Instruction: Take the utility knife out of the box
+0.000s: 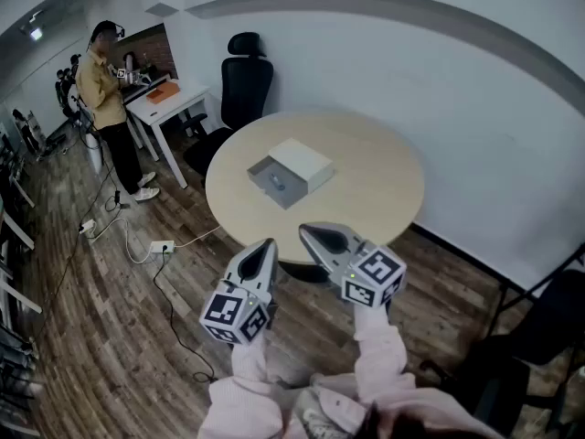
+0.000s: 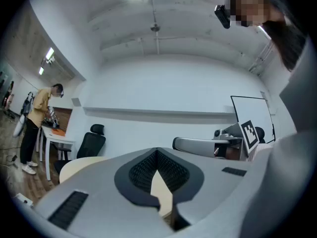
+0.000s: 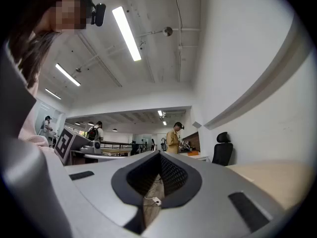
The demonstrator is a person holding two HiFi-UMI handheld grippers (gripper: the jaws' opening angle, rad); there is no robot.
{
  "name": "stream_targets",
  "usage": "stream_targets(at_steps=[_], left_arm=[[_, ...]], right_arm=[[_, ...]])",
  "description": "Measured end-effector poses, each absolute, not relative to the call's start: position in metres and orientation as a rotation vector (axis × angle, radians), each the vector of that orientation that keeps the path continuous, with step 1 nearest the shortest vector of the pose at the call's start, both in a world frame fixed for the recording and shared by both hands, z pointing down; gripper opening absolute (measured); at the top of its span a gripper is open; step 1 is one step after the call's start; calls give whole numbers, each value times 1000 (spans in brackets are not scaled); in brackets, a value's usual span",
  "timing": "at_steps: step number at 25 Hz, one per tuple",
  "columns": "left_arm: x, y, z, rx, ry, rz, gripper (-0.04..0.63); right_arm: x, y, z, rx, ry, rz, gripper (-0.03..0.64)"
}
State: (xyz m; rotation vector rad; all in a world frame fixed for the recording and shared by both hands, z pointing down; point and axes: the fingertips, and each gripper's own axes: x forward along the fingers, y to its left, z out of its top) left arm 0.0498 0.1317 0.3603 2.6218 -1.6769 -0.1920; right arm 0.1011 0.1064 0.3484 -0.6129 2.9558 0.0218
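Observation:
An open box lies near the middle of the round beige table [image 1: 366,208]: a grey tray [image 1: 265,174] with its white lid [image 1: 303,161] resting beside and partly over it. A small grey-blue utility knife [image 1: 277,184] lies in the tray. Both grippers hover off the table's near edge, over the floor and well short of the box. My left gripper [image 1: 267,245] [image 2: 157,150] has its jaws together and holds nothing. My right gripper [image 1: 305,233] [image 3: 159,153] is likewise shut and empty. The left gripper view catches the right gripper [image 2: 198,144] from the side.
A black office chair [image 1: 245,85] stands behind the table against the white wall. To the far left a person [image 1: 105,90] stands at a white desk [image 1: 169,103]. A power strip [image 1: 163,246] with cables lies on the wood floor. A dark chair [image 1: 539,337] is at the lower right.

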Motion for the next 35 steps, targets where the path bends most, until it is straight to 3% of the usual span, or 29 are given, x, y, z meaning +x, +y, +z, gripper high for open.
stream_targets(at_steps=[22,35], left_arm=[[52,120,381,2574,-1660,-200,2],[18,89,385,2564,-1644,-153,2]], right_arm=[[99,92,365,-618,2979,-59,-9],[63,58,373,-626,2995,-105,-9]])
